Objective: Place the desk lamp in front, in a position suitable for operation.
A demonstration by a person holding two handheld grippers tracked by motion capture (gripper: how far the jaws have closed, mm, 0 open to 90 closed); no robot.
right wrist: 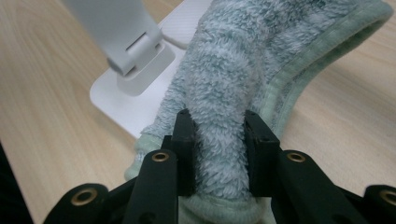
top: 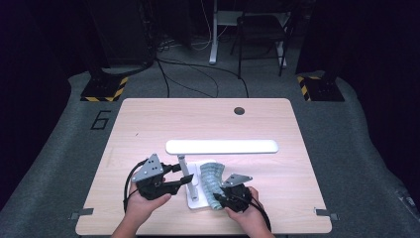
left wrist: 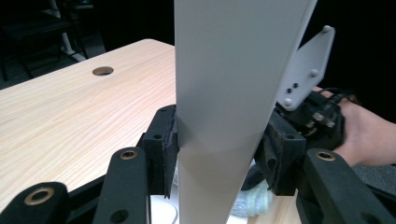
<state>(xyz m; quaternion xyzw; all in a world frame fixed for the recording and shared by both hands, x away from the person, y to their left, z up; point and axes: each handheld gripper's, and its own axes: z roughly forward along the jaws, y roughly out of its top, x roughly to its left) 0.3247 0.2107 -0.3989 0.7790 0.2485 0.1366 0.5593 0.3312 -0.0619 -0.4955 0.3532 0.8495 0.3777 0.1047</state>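
Left gripper (top: 174, 174) clamps the desk lamp (top: 221, 146) at its stem, while the right gripper (top: 221, 195) pinches the green fluffy cloth (top: 210, 181) draped over the lamp's base.

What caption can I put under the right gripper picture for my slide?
Right gripper pinches a fluffy green cloth lying over the white lamp base on a wooden table.

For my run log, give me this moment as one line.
left gripper: shut on white desk lamp's flat arm | right gripper: shut on fluffy pale green cloth | cloth over white lamp base | wooden table
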